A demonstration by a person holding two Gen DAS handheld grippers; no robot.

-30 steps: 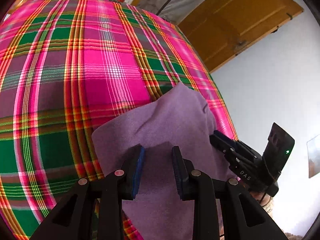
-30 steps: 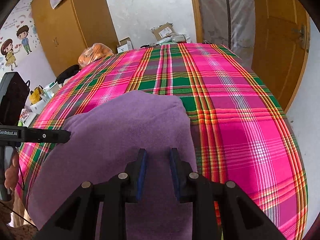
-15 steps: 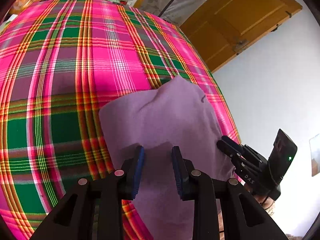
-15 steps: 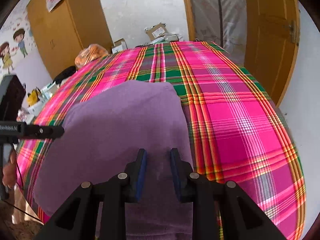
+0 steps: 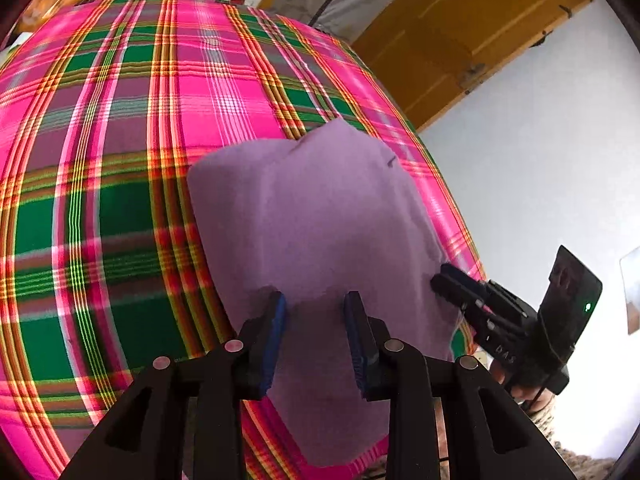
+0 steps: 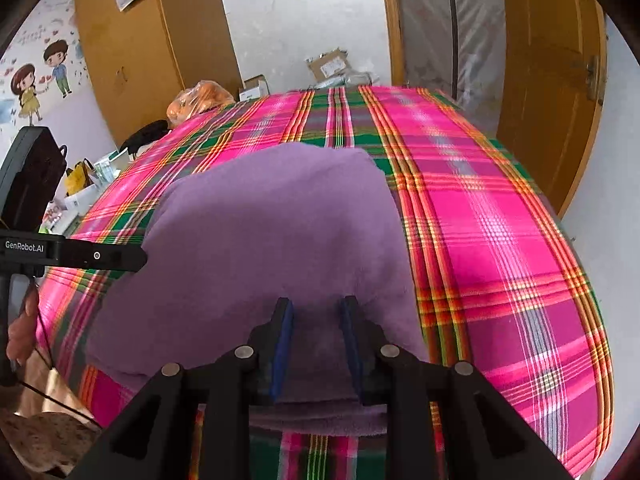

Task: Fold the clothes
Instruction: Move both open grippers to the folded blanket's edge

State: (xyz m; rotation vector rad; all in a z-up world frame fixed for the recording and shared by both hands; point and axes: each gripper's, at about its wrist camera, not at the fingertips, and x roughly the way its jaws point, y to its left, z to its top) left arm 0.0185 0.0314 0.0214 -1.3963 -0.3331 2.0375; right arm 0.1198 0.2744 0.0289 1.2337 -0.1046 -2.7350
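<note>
A purple fleece garment lies spread on the pink and green plaid bed, reaching to the bed's near edge. My left gripper is over the garment's near part, its blue pads pinching a raised bit of the cloth. My right gripper grips the same purple garment near its layered near edge. In the left wrist view the right gripper meets the garment's right side. In the right wrist view the left gripper touches its left side.
A wooden door and white wall lie to the right of the bed. Boxes, an orange bag and a wardrobe stand beyond the far end. A hand holds the left gripper's handle.
Both views have drawn back toward the near edge of the bed. More plaid shows around and below the garment, which keeps its place between the fingers.
</note>
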